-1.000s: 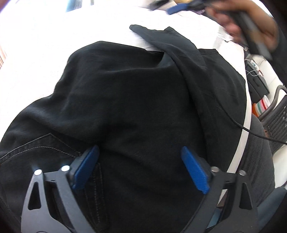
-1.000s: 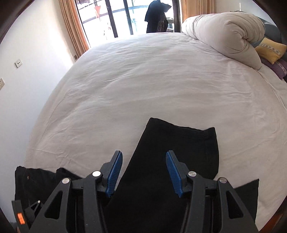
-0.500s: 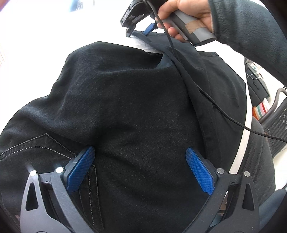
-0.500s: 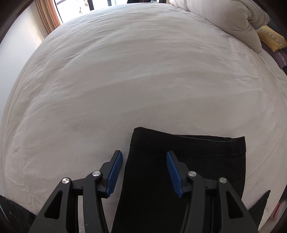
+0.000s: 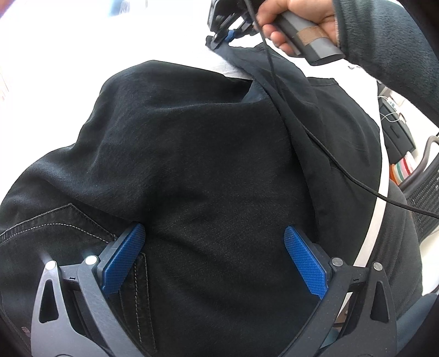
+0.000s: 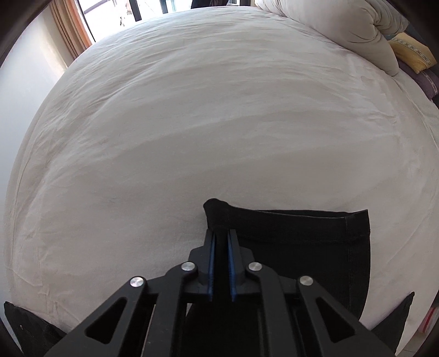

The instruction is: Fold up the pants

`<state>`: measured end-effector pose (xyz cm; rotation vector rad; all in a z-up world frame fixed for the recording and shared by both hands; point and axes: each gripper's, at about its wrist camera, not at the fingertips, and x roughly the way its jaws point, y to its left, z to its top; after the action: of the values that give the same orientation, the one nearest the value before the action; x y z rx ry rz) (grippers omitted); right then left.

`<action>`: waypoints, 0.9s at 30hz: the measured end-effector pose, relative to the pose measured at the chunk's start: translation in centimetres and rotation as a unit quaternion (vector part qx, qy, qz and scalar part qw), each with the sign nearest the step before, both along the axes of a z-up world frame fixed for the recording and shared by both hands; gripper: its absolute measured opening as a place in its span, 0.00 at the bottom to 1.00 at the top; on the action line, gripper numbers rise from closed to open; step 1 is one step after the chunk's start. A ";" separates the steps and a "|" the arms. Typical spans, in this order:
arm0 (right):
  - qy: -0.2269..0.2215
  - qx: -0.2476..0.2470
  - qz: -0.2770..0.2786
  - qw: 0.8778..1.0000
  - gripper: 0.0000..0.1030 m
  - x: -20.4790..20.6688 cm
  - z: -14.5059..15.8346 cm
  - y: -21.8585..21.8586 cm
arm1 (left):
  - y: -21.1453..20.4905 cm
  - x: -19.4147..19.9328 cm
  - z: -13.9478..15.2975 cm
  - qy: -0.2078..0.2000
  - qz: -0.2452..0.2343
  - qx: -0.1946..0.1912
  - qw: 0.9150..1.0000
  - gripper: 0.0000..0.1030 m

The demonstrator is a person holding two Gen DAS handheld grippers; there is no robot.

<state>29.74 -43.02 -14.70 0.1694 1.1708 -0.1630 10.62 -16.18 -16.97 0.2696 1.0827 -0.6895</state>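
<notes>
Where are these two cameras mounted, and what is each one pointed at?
Left wrist view: sits on the left tool, looking down on the black pants; its open blue pads and the person's right hand show.
Right wrist view: sits on the right tool, facing across the white bed; its pads have just closed on the pant leg's hem.
Shared: the pants, bed and right tool.

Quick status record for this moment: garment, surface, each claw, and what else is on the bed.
garment: black pants, spread on the bed
surface: white bed sheet
right claw: jaws have just closed, pinching the leg hem corner
left claw: open, over the seat near the back pocket
also on bed: rolled duvet, yellow cushion
</notes>
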 end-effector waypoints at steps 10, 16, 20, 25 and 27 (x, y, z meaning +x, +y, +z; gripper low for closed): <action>-0.126 0.050 -0.030 0.990 0.05 -7.1 7.1 -2.9 | -0.8 0.2 -0.1 0.001 0.012 0.003 1.000 1.00; -0.207 0.088 -0.091 0.970 0.05 -15.9 10.5 -7.7 | -1.5 0.5 -0.1 0.003 0.018 0.011 1.000 1.00; -0.231 0.089 -0.151 0.957 0.05 -21.4 10.6 -11.8 | -1.8 1.0 0.0 0.013 0.023 0.010 1.000 0.99; -0.244 0.121 -0.228 0.935 0.05 -27.5 8.6 -16.4 | -2.0 1.8 -0.1 0.018 0.028 0.014 0.999 0.99; -0.245 0.128 -0.247 0.929 0.05 -29.5 7.8 -17.2 | -2.3 2.0 -0.1 0.016 0.030 0.019 0.999 0.99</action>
<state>0.22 -60.20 -6.93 0.6991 0.6252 -0.3876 12.62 -18.46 -17.08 0.2581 1.1308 -0.6227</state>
